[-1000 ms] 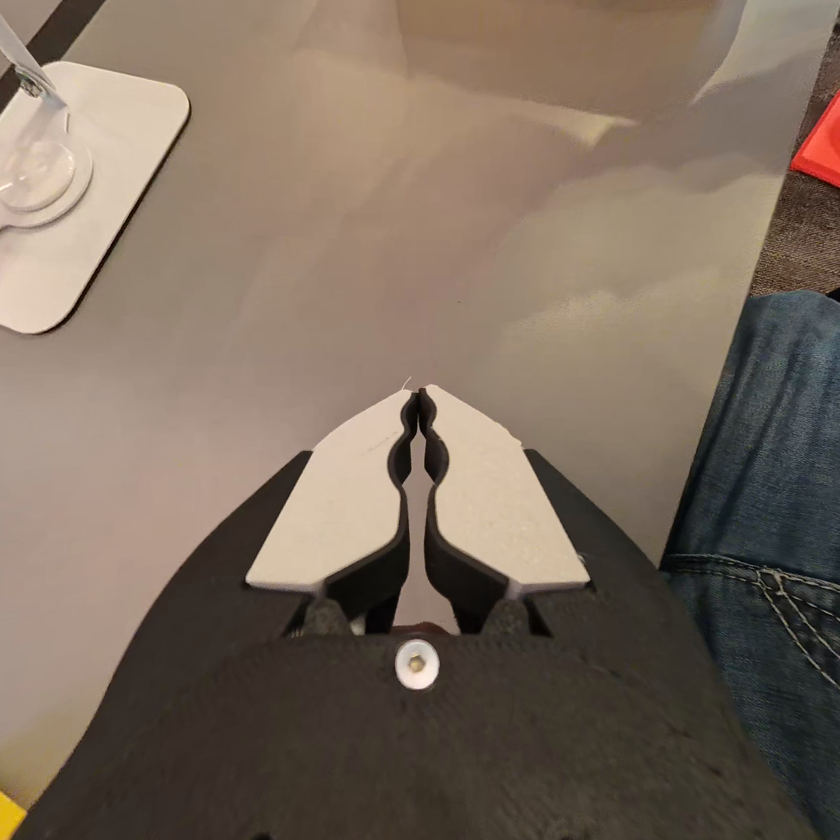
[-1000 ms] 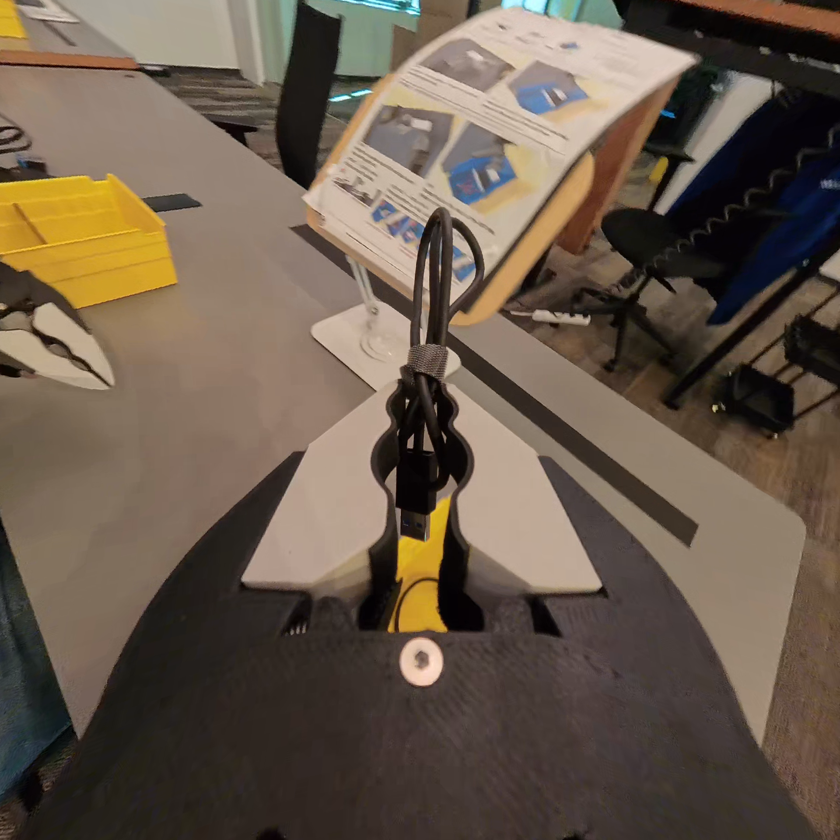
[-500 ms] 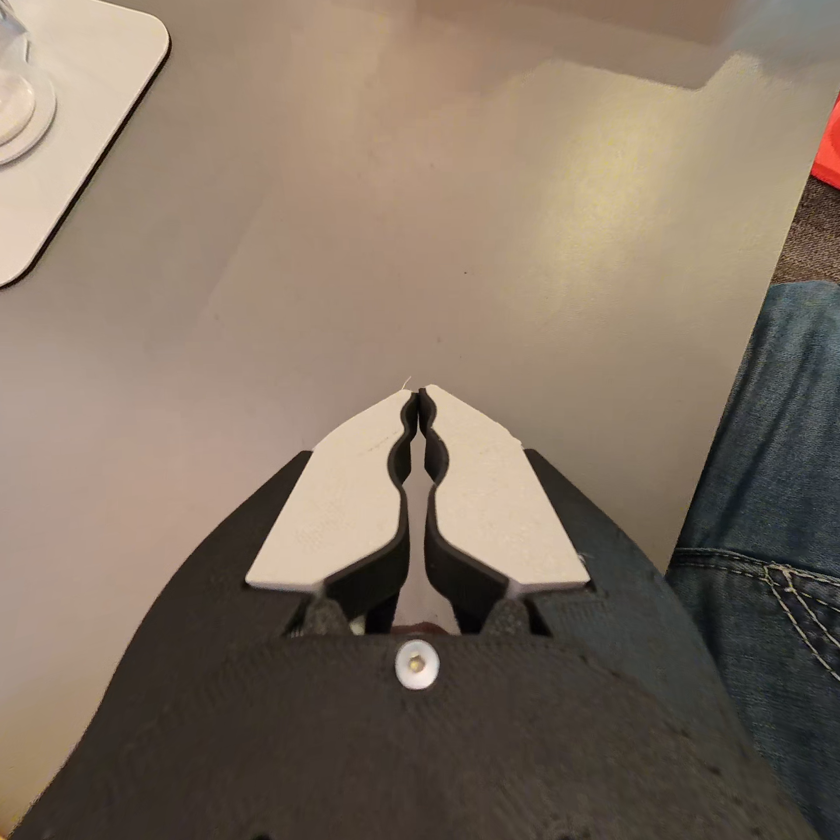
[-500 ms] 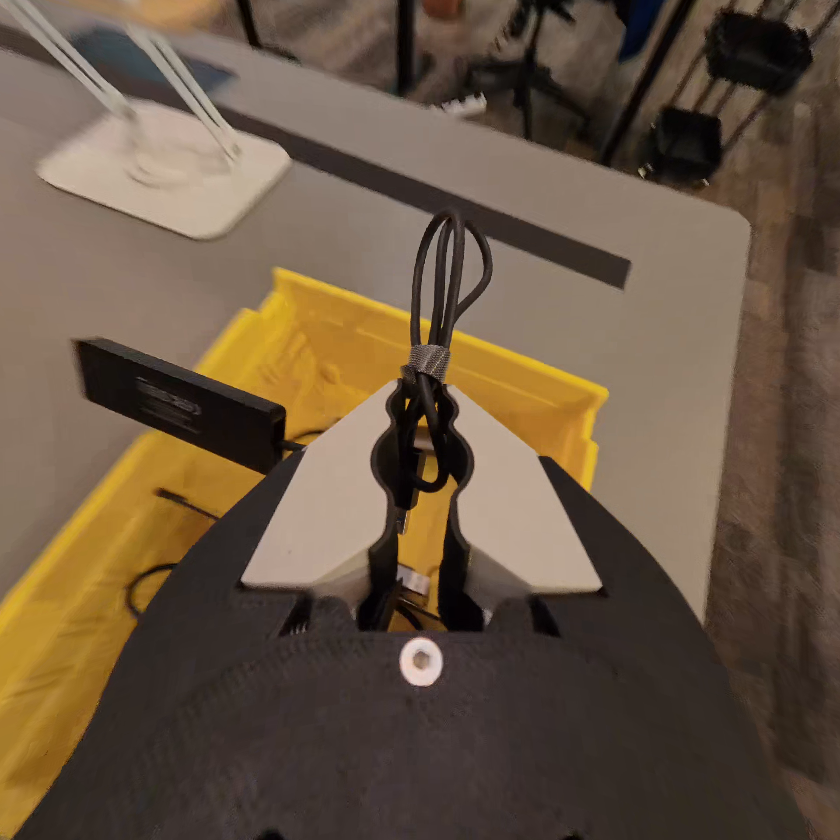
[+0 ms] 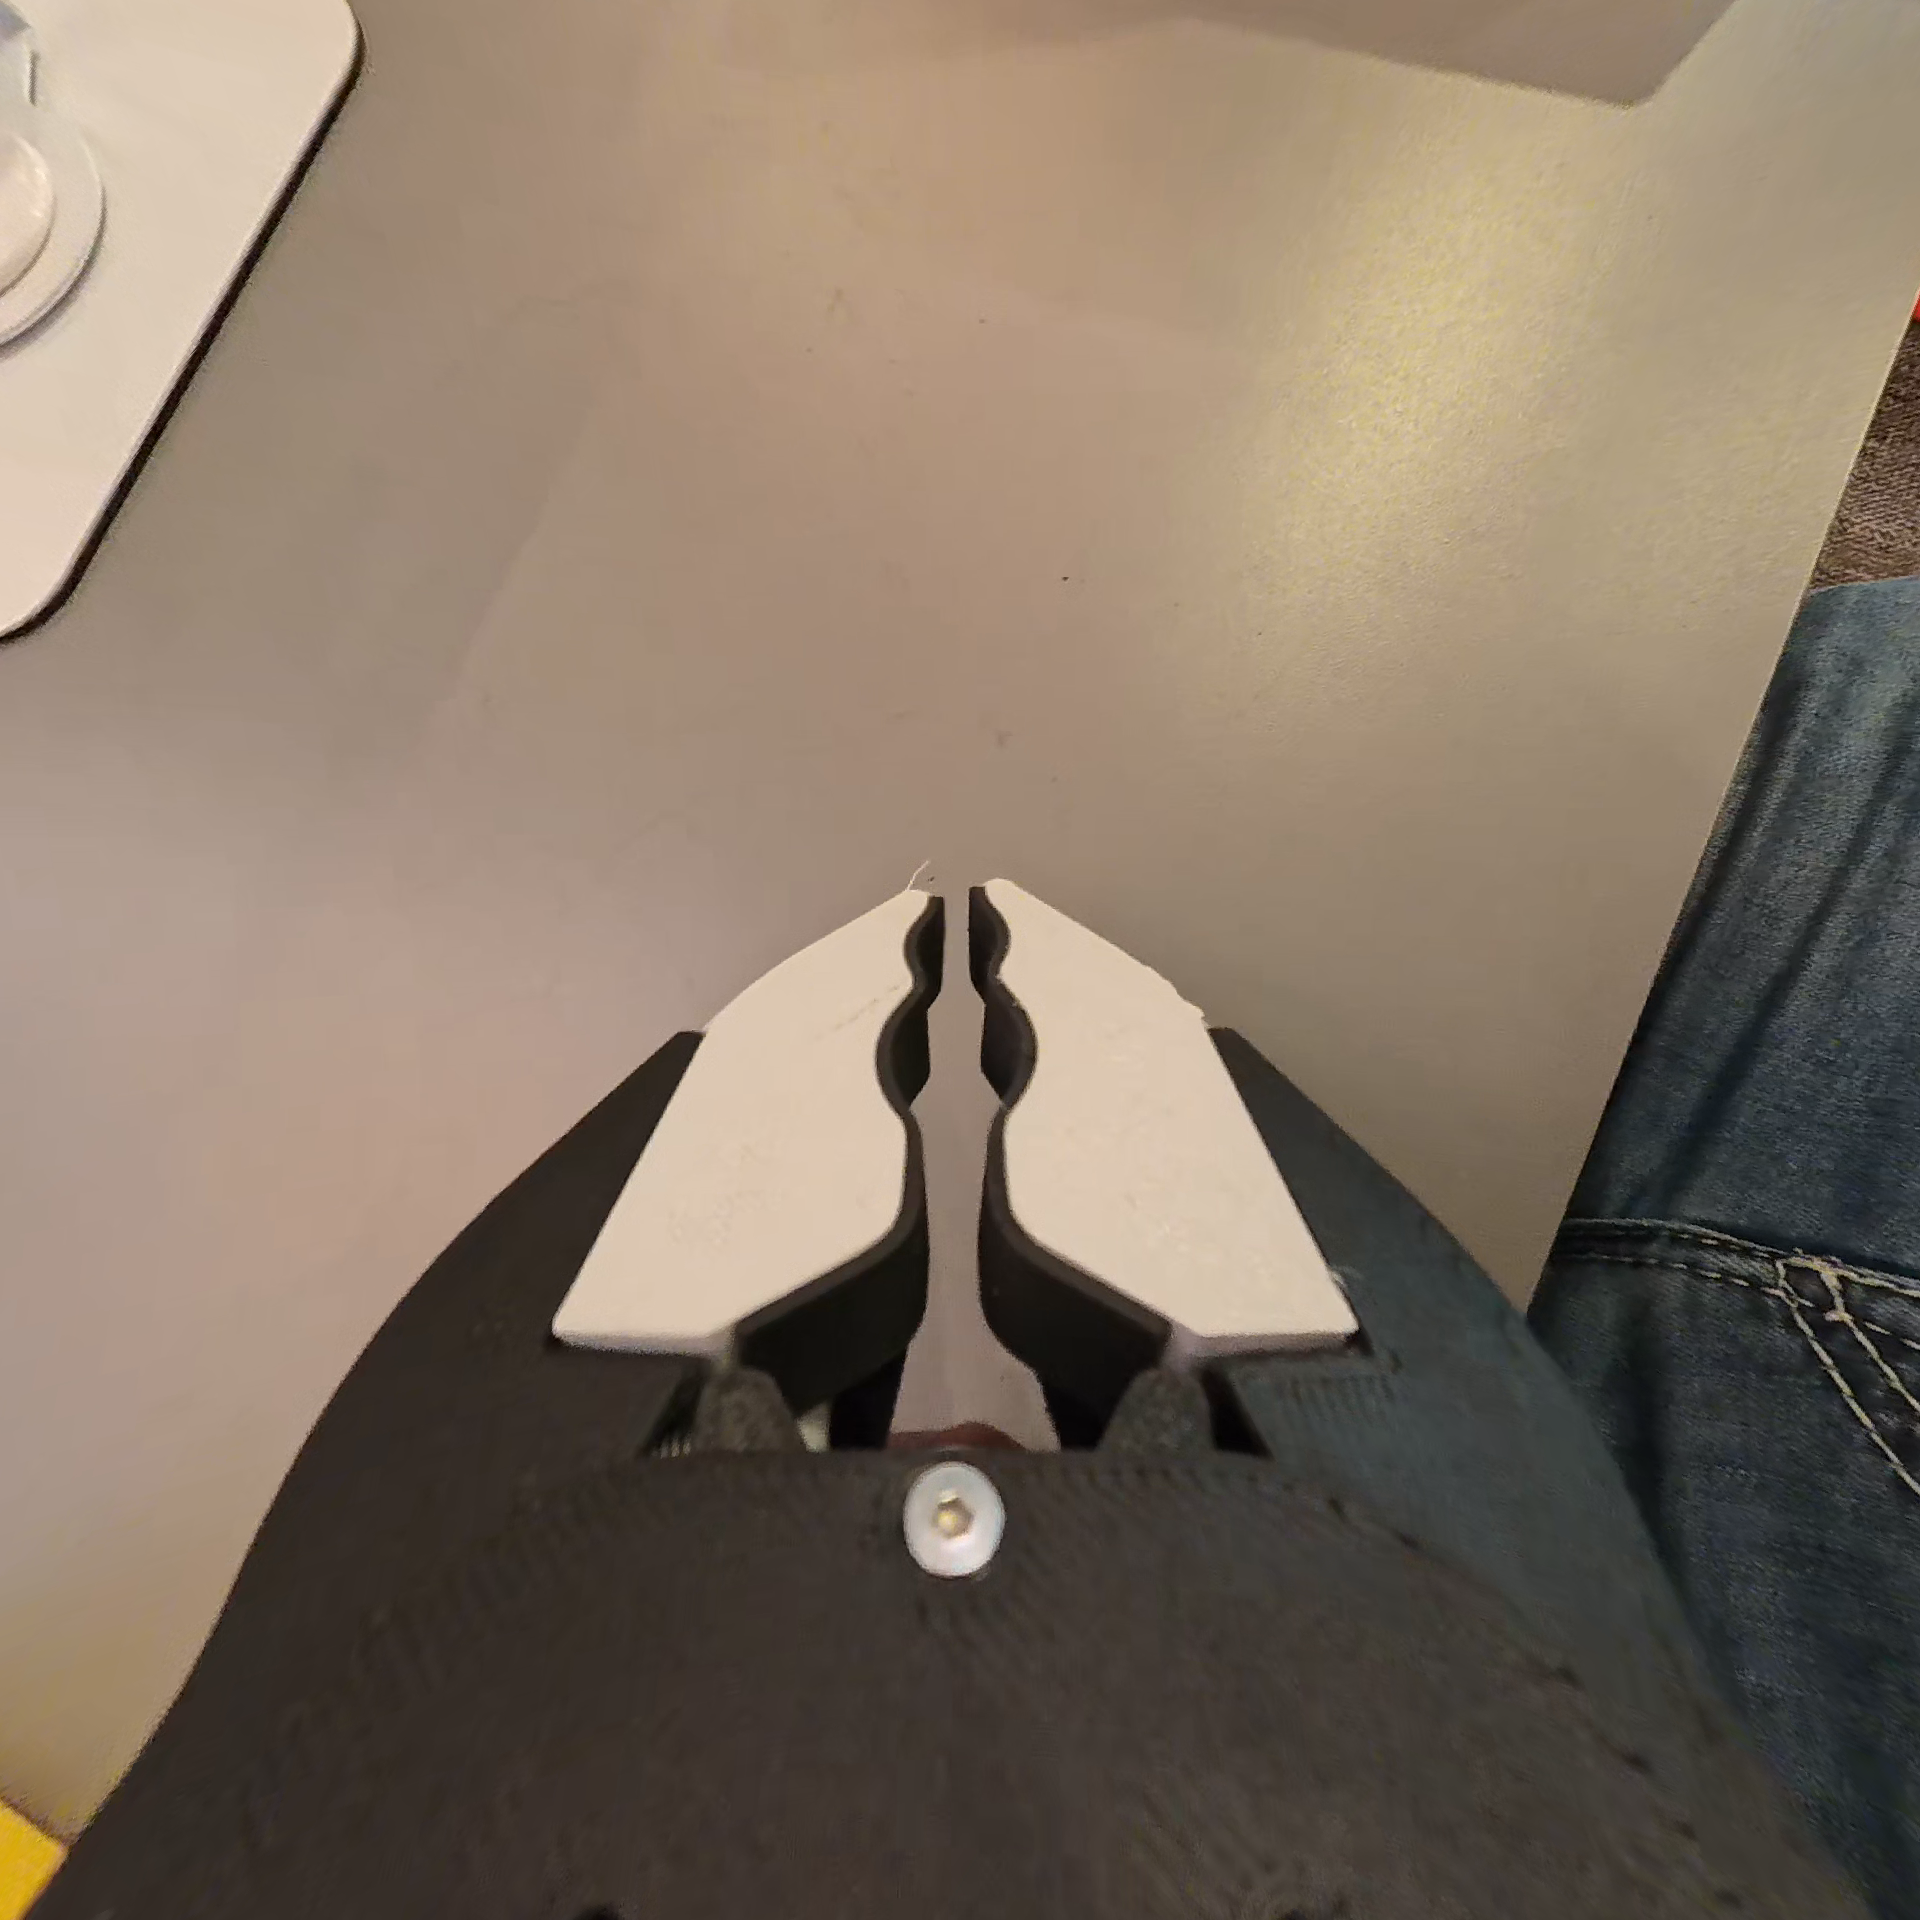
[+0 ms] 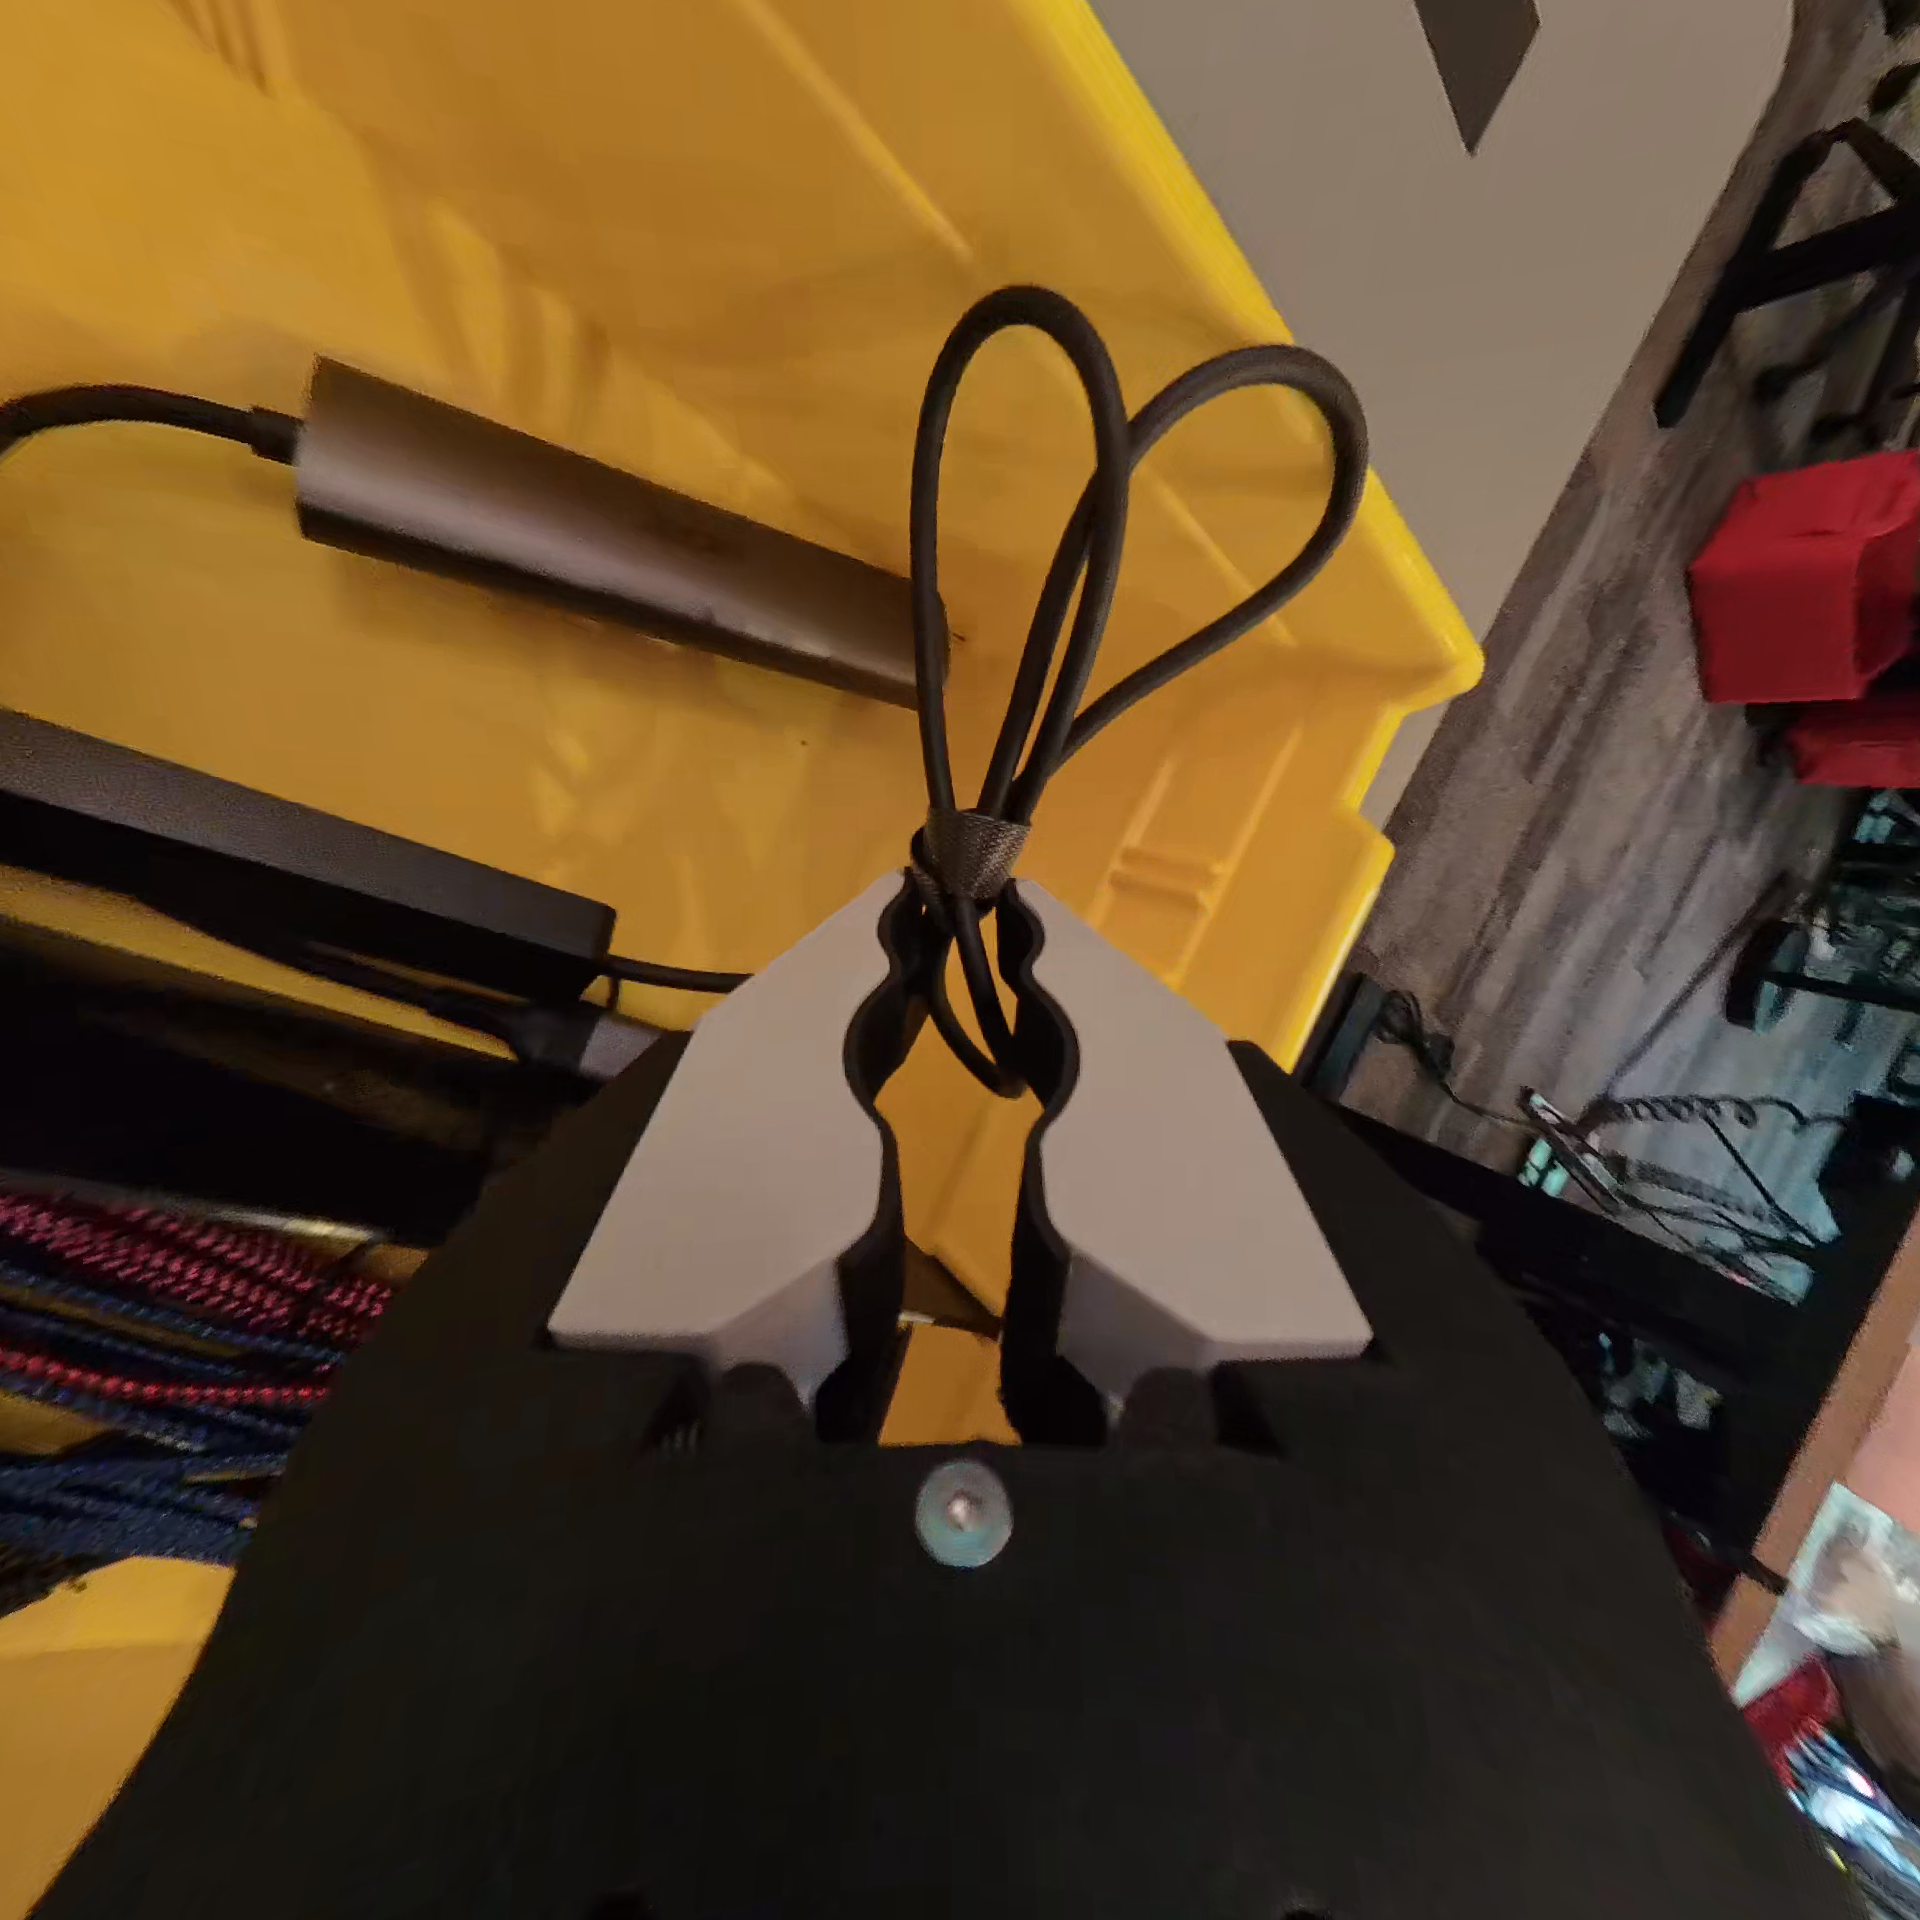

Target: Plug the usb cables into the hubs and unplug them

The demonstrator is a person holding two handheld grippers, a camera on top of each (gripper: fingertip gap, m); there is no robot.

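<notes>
USB cable, a thin black bundle bound by a grey strap (image 6: 971, 847), looks light and floppy; our right tool (image 6: 961, 894) clenches it just below the strap. We would take its stiff plug instead. Our left tool (image 5: 956, 902) hangs slightly parted, empty, over the grey surface (image 5: 935, 468).

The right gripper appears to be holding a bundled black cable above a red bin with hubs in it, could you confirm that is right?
Nearly right, but the bin is yellow, not red. The right wrist view shows the right gripper holding the bundled black cable above it, with hubs inside.
</notes>
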